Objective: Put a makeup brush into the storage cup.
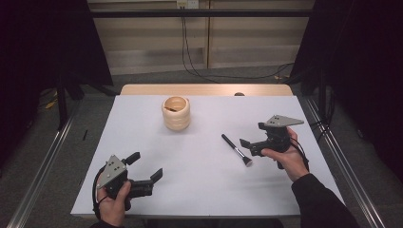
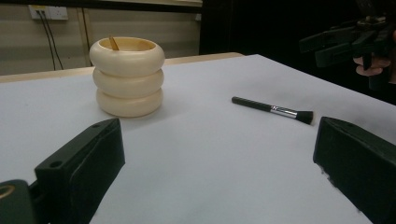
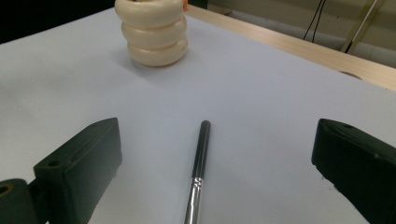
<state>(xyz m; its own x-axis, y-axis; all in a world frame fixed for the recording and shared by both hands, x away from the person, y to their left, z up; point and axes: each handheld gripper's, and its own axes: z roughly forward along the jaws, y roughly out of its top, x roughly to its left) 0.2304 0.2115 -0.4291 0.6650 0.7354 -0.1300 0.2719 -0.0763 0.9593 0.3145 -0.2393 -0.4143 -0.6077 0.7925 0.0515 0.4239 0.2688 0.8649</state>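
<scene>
Black curtains [image 1: 43,42] flanked a beige wall [image 1: 152,38], cables [image 1: 190,52] trailing onto grey floor [image 1: 47,156] beyond the white-topped table [image 1: 199,190].

— What stands on the white table [image 1: 199,180] apart from the work in hand?

— A cream ribbed holder [image 1: 176,113] (three stacked rings, by the look of it), upright toward the table's far edge, with a wooden stick [image 2: 113,43] leaning inside it.

— And past the holder?

— A bare wooden strip [image 1: 142,89], then black cables [image 1: 190,57] hanging from a wall socket [image 1: 187,4].
</scene>
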